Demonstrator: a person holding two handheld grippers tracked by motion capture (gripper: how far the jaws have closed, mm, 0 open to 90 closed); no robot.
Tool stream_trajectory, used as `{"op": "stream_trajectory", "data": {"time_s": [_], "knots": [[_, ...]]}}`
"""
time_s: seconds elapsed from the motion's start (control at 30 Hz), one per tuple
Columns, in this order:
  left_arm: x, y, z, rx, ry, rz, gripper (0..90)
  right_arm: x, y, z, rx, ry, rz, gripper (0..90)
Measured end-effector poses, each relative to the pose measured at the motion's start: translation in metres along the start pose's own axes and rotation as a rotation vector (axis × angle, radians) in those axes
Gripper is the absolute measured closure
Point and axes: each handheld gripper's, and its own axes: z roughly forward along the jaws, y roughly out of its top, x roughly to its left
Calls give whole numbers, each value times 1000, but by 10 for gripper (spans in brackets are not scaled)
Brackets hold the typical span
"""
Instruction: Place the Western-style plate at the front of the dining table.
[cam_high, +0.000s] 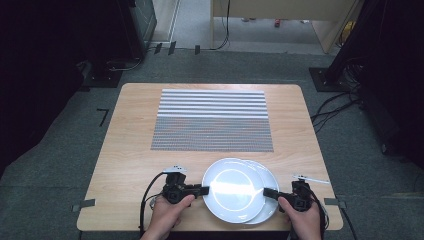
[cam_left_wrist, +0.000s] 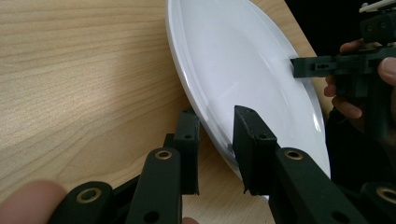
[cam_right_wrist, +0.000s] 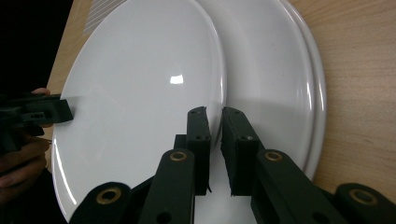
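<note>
Count: two round glossy white plates and one grey-and-white striped rectangular mat (cam_high: 212, 120) on the light wooden worktop (cam_high: 125, 150).

The plates lie stacked and offset at the near edge of the worktop, in front of the mat and apart from it. The upper plate (cam_high: 232, 189) sits toward the person's left; the lower plate (cam_high: 267, 202) peeks out as a crescent on the right.

Left claw (cam_left_wrist: 215, 140): jaws narrow, straddling the left rim of the upper plate, one jaw under it and one over it; grasping that rim.

Right claw (cam_right_wrist: 215, 128): jaws nearly together, clenched on the right rim of the upper plate, above the lower plate.

The high view shows both hands, left hand (cam_high: 167, 215) and right hand (cam_high: 302, 220), and the mat in full. The right gripper view shows the overlap of the two rims closely, plus a corner of the mat. The left gripper view shows the upper plate tilted off the worktop, with the right claw at the far rim.
</note>
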Motion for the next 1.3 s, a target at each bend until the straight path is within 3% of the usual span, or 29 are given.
{"op": "stream_trajectory", "data": {"time_s": [0.13,0.3,0.4,0.53,0.57,0.6,0.63,0.67,0.7,0.77,0.83,0.87,0.97,1.0,1.03,1.07,1.3], "knots": [[-1,0,0,3,1,0,724,-1,1,2,13,8,39,804],[-3,0,0,6,14,13,722,0,0,3,8,0,45,809],[-3,0,-1,7,14,10,722,-1,-1,2,1,15,84,829],[-2,0,-2,4,19,4,723,-1,-1,0,-19,17,76,870],[-1,0,-2,2,17,-2,729,1,-1,-3,-32,34,67,900],[-1,0,0,19,-19,-7,735,1,0,-3,-26,94,78,900],[-1,0,0,19,-19,-7,734,1,0,-3,-26,94,78,900],[-5,-1,4,36,-26,9,734,3,0,-1,-6,149,88,900],[-7,-1,8,49,-25,14,725,15,-3,7,16,120,33,900],[-8,-2,11,52,-13,19,718,18,-3,9,19,119,16,900],[-6,-1,12,50,-18,16,714,24,-2,8,1,128,-8,869],[-5,-1,11,45,-16,16,715,25,1,1,-44,103,-37,825],[-4,-1,10,43,-17,16,719,17,2,-10,-89,30,-47,803],[-4,-1,10,42,-18,15,719,17,2,-10,-89,30,-47,803],[-4,-1,10,41,-20,14,724,8,2,-17,-103,-22,-42,800],[-3,0,9,38,-21,11,728,6,2,-19,-103,-39,-40,800],[1,2,0,4,-20,-8,757,1,1,-15,-54,-67,-52,781]]}}
